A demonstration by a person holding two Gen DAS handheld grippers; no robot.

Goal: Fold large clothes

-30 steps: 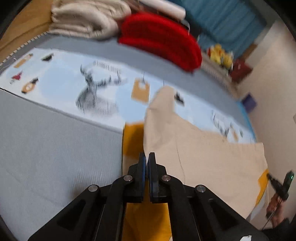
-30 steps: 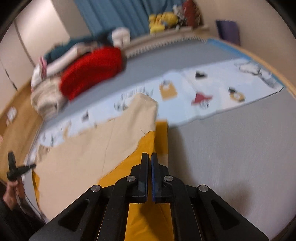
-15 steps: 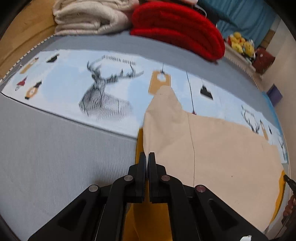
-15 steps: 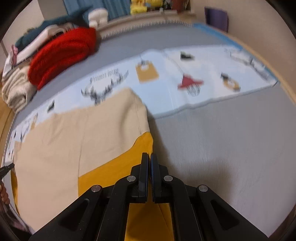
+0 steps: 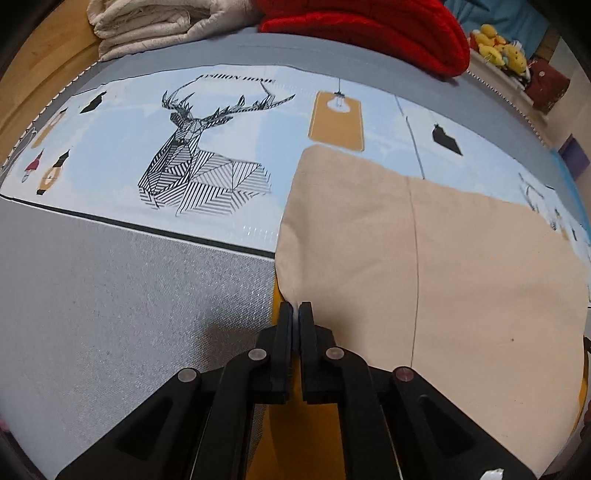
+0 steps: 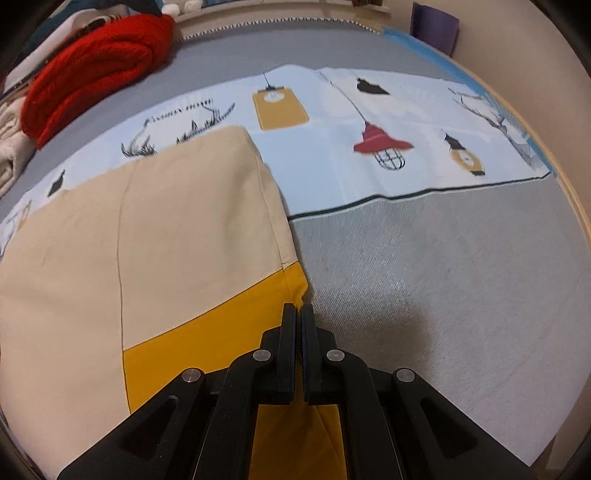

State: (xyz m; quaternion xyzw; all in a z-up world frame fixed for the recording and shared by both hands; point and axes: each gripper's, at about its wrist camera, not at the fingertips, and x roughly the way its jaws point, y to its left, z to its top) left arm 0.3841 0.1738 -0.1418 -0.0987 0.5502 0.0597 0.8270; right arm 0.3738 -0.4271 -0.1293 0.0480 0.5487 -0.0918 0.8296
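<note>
A grey bed (image 5: 110,295) fills both views, with a pale blue printed sheet (image 5: 221,122) bearing a deer and lamps laid across it. On top lies the large garment being folded: a beige cloth (image 5: 424,258) doubled over a mustard-yellow layer (image 6: 221,332), which shows along the near edge in the right wrist view. Beyond it, at the far side of the bed, sit a folded red blanket (image 6: 92,70) and a cream quilt (image 5: 147,26), well apart from the work.

The fold looks nearly laid, with the near edge being set down. The main risk, as I judge it, is uneven release: the left side is letting go while the right still pinches, so any pull from the right could drag the top layer askew and leave the beige edge off the yellow one. A corner let go before it lies flat could also flop back or pucker.

The left gripper (image 5: 295,310) points steeply down at the cloth's near left corner. Its fingers (image 5: 284,332) are just beginning to part, a thin slit between them, with a pinch of beige edge in the gap, barely held. The right gripper (image 6: 298,314) has its fingers (image 6: 288,332) pressed fully together at the right corner, apparently nipping the yellow edge, though the cloth between them is hard to see.
</note>
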